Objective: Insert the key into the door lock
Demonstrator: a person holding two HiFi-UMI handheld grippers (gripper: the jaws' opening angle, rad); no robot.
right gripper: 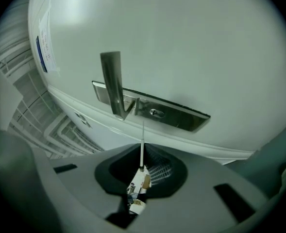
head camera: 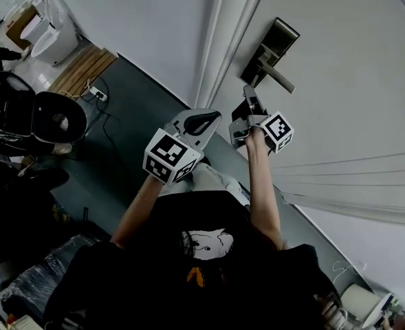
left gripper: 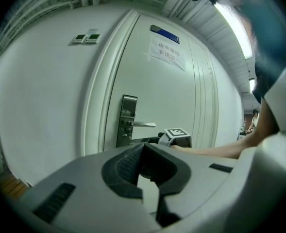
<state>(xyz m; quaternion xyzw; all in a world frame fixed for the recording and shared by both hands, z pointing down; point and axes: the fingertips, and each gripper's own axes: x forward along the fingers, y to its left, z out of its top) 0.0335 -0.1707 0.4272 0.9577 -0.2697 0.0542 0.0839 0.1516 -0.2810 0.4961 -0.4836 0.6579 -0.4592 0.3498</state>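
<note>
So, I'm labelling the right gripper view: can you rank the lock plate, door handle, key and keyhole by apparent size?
Largest to smallest:
lock plate
door handle
key
keyhole
The key sits nearest the camera, so its rank is unsure.

we see dark grey floor [head camera: 141, 96] | white power strip [head camera: 97, 93] and its cords [head camera: 108, 119] lie on it | wood slats [head camera: 84, 67] just beside | black round chair [head camera: 59, 119] near

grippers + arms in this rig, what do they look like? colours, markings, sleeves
The left gripper and right gripper match: light grey moulded shells, with jaws lined by black ribbed pads. Each carries a white cube with black square markers, on the left and on the right. No cables show. The person wears a black short-sleeved top with a small print on the front.
</note>
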